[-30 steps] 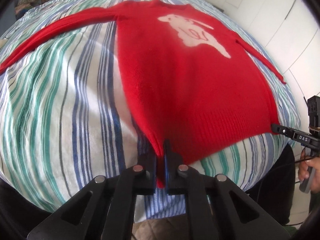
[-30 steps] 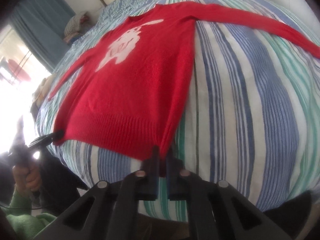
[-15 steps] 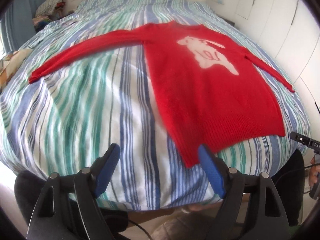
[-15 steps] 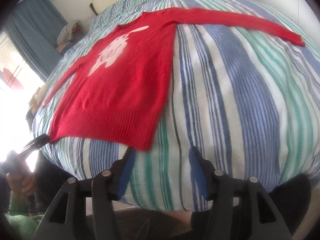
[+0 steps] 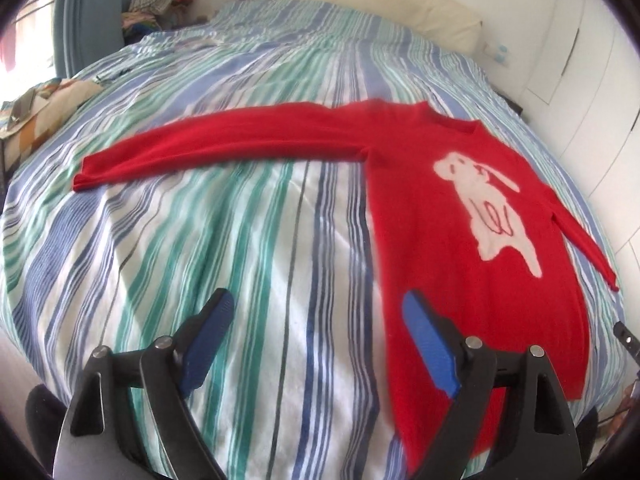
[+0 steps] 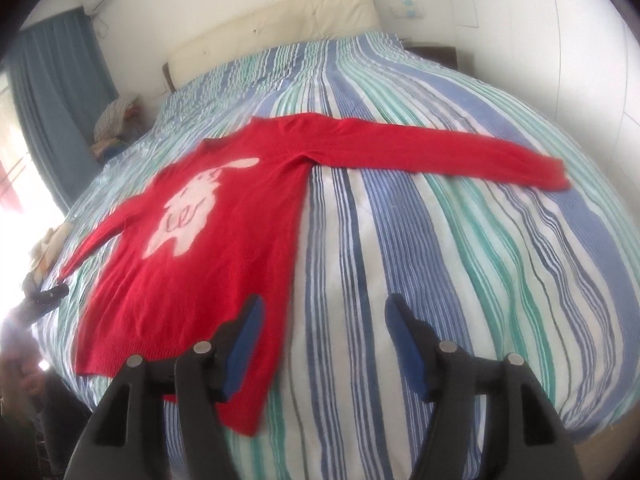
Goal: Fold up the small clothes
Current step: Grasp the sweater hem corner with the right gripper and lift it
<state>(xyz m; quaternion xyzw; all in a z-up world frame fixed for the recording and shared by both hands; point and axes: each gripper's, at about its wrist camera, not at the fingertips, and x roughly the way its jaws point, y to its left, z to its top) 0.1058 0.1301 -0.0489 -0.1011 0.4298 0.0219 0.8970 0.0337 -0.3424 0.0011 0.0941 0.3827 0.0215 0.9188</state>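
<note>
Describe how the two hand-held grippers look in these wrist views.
Both look alike. The left hand-held gripper and the right hand-held gripper each have two matte black angular arms with round silver pivot bolts and bright blue pads lining the fingers' inner faces. No markings or cables are legible on either one.

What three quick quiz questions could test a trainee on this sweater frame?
1. True or false: the red sweater lies flat with both sleeves spread out on the striped bedspread.
2. What is between the fingers of the left gripper? A: the sweater's hem. B: nothing. C: a sleeve cuff.
3. What colour is the animal figure on the sweater's front?

Key: 1 true. 2 B; the right gripper holds nothing either, and both jaws are opening. 3 white.
</note>
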